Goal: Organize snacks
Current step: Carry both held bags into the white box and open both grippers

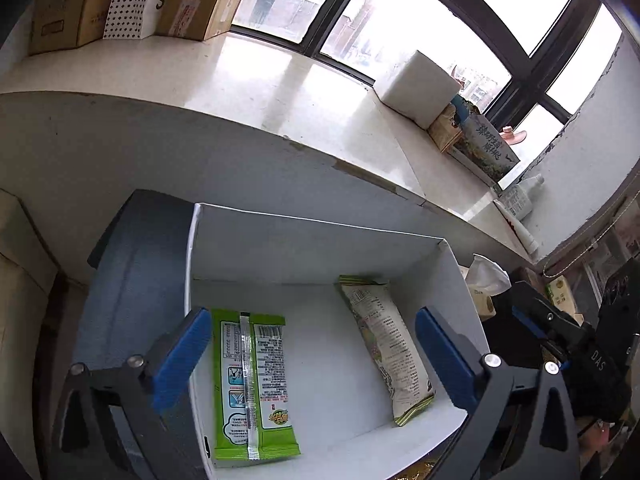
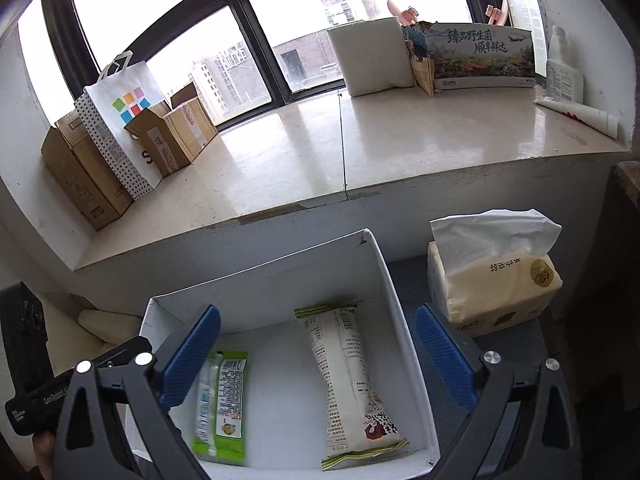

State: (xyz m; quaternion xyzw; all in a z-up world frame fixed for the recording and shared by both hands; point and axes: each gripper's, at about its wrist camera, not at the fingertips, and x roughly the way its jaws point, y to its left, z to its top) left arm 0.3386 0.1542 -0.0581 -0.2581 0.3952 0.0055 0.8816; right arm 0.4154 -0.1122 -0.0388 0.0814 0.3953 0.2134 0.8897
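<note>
A white open box (image 1: 312,220) (image 2: 384,276) stands on a dark grey surface below a window sill. Two snack packets lie flat inside it. A green packet (image 1: 252,384) (image 2: 222,404) lies on the left, back side up. A white packet with green ends (image 1: 388,348) (image 2: 352,384) lies on the right. My left gripper (image 1: 312,314) hovers over the box, open, with nothing between its blue pads. My right gripper (image 2: 318,312) also hangs open over the box and holds nothing.
A tissue pack (image 2: 496,280) (image 1: 486,280) stands right of the box. On the sill (image 2: 400,148) are cardboard boxes (image 2: 80,176), a dotted paper bag (image 2: 120,120), a white foam block (image 2: 372,56) and a printed carton (image 2: 480,58). A gold wrapper (image 1: 416,470) peeks out below the box.
</note>
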